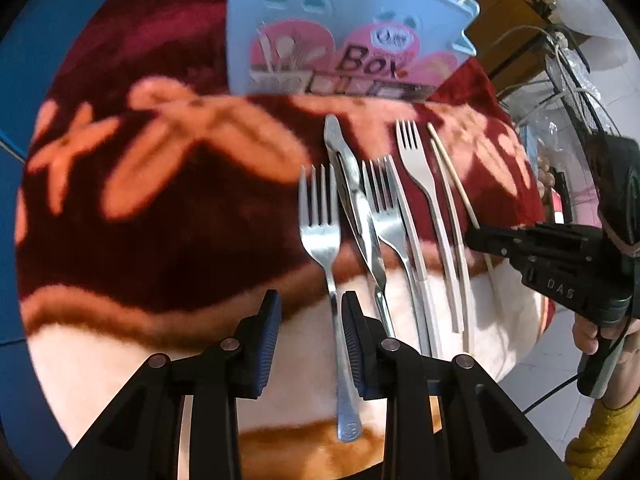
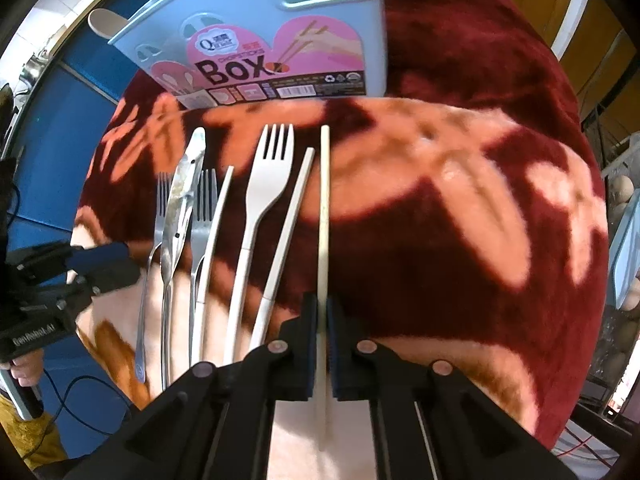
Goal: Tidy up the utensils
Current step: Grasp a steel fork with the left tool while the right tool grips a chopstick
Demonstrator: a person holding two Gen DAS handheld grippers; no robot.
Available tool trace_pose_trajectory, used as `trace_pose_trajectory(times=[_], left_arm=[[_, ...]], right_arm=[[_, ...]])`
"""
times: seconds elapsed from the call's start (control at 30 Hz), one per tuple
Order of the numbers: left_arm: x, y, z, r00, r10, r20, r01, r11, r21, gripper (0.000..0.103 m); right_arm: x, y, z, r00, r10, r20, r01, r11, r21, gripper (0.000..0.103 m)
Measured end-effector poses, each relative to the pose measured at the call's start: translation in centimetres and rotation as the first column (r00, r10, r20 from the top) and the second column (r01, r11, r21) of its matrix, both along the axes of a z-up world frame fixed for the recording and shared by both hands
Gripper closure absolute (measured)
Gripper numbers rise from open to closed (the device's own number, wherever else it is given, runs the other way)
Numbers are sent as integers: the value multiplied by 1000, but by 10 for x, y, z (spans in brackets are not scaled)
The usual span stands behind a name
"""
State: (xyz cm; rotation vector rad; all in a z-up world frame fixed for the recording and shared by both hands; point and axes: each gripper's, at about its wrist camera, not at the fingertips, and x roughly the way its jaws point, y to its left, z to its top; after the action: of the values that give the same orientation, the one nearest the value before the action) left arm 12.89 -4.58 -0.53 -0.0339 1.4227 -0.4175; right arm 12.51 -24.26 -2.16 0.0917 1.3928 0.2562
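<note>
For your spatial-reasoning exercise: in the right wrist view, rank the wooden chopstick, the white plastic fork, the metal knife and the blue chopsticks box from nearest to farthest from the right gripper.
1. Wooden chopstick: between the fingers of the right gripper.
2. White plastic fork: just left of it.
3. Metal knife: further left, among the metal forks.
4. Blue chopsticks box: upright at the blanket's far end.

Bright, warm light; glare glints off the steel forks [image 1: 320, 216]. Motion blur softens the red blanket [image 2: 460, 200] (worst far off), and fisheye bending darkens the edges.
</note>
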Motion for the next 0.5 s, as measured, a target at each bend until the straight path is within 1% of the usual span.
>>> trace_pose_trajectory(times=[0.07, 0.17, 0.2, 0.23, 0.33, 0.4, 0.5], left_arm=[[-3, -2, -6, 1000, -12, -5, 12, 1000, 4, 73], [-3, -14, -6, 999, -44, 15, 43, 998, 36, 73], [-2, -17, -8, 999, -50, 16, 49, 998, 49, 77], [-1, -20, -8, 998, -58, 21, 56, 996, 66, 86], [2, -31, -10, 996, -85, 20, 83, 993, 89, 94], [2, -35, -10, 995, -103, 21, 100, 989, 110, 94], [3, -44, -12, 996, -88, 14, 85, 986, 146, 93]], right_arm=[[1, -2, -1, 1000, 1, -1, -1, 1000, -2, 98], [3, -5, 0, 1000, 13, -4, -13, 1000, -8, 98], [6, -4, 1, 1000, 16, -7, -16, 1000, -10, 98], [9, -3, 1, 1000, 17, -14, -17, 1000, -10, 96], [13, 2, 5, 999, 26, -26, -26, 1000, -14, 94], [17, 4, 5, 999, 38, -31, -38, 999, -19, 94], [20, 3, 6, 998, 37, -41, -37, 999, -4, 94]])
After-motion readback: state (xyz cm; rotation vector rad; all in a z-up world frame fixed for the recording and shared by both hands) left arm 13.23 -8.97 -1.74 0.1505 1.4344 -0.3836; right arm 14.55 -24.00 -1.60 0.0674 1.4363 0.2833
